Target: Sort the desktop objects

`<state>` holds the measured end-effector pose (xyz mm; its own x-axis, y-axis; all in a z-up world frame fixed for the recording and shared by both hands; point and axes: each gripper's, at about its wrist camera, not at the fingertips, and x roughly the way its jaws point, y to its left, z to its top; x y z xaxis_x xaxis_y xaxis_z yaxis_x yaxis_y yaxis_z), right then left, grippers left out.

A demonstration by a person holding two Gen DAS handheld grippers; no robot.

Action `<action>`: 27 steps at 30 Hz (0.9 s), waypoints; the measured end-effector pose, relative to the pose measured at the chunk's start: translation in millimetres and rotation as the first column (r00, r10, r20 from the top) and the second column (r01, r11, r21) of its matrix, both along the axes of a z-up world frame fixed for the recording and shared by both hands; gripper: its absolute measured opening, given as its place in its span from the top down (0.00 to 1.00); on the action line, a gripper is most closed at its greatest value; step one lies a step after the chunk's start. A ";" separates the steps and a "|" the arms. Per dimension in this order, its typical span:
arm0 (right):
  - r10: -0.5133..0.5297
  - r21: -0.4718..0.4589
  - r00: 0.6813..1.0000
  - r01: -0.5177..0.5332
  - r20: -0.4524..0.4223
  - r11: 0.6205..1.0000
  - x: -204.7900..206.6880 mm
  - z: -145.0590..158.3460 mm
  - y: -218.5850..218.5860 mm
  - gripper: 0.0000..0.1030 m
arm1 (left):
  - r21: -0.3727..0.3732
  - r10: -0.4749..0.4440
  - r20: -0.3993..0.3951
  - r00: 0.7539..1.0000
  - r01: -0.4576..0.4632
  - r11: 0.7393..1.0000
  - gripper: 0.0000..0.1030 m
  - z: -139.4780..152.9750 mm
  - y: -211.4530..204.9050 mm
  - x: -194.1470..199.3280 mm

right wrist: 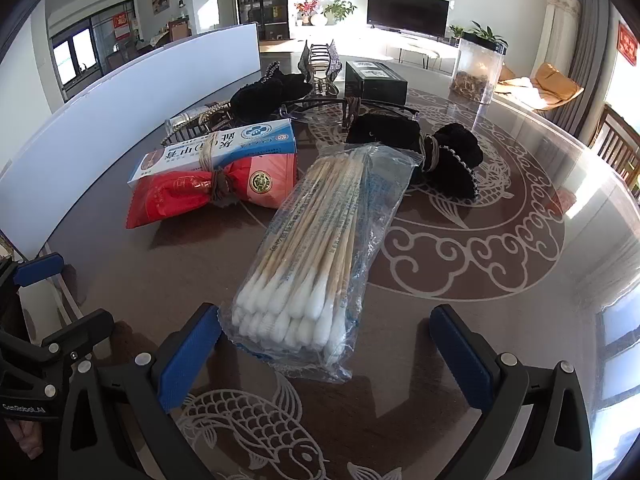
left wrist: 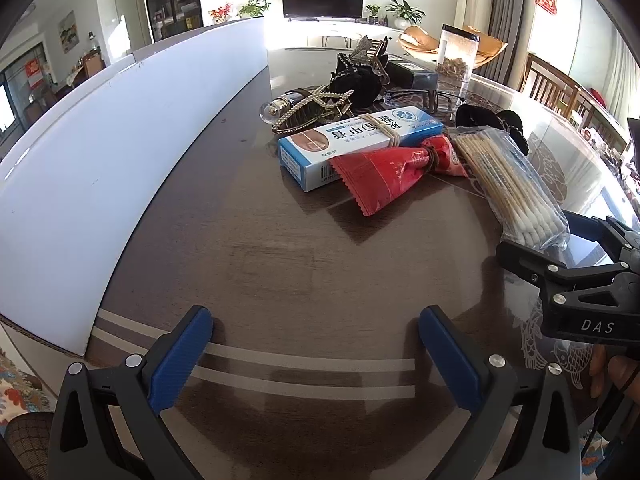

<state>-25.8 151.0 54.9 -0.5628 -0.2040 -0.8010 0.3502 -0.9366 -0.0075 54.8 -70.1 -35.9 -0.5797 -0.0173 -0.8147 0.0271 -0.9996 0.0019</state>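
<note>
Two grippers report in, both with fingers spread wide and holding nothing. My left gripper hovers over bare dark table, beside the white storage box wall. My right gripper sits just short of the cotton swab pack, whose white tips lie between the blue pads without touching them. Beyond it I note a blue-and-white medicine box bound by elastic to a red packet, touching the swab pack's far end. A black scrunchie bundle lies right of that. Further back: hair clips, a black box, and a clear canister.
</note>
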 end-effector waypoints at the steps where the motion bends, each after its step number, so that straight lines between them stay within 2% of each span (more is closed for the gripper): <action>1: 0.000 0.001 1.000 0.000 0.000 1.000 -0.1 -0.3 -0.5 0.00 | 0.000 0.001 -0.004 1.000 -0.001 1.000 0.00 0.0 0.2 0.2; 8: 0.000 0.000 1.000 0.000 -0.001 1.000 0.1 -0.1 -0.7 0.00 | -0.001 -0.023 -0.031 0.999 0.023 1.000 0.00 -0.1 0.1 -0.5; 13: 0.001 0.000 1.000 -0.001 -0.001 1.000 0.2 -0.2 -0.6 0.00 | 0.003 -0.037 -0.011 0.999 0.037 0.999 0.00 0.3 -0.3 -4.0; 15: 0.001 -0.001 1.000 -0.001 -0.001 1.000 0.3 -0.4 -0.6 0.00 | 0.009 -0.035 0.043 0.998 0.035 0.999 0.00 1.8 -1.1 -9.8; 18: 0.008 -0.003 1.000 -0.008 0.001 1.000 -1.3 -0.1 -2.1 0.00 | 0.023 0.001 0.211 0.978 -0.006 1.000 0.00 5.4 -3.3 -23.1; 20: 0.008 -0.002 1.000 -0.008 0.002 1.000 -1.9 -0.4 -2.5 0.00 | 0.116 -0.001 0.268 0.963 -0.032 0.993 0.00 12.6 -10.0 -24.4; 22: 0.011 -0.003 1.000 -0.011 0.003 1.000 -1.7 0.5 -1.8 0.00 | 0.185 0.010 0.250 0.968 -0.058 0.981 0.00 27.7 -18.2 -19.8; 27: 0.041 -0.011 0.999 -0.041 0.006 0.999 -0.6 0.8 0.7 0.00 | 0.142 0.049 0.188 0.981 -0.076 0.987 0.00 61.5 -22.3 -12.7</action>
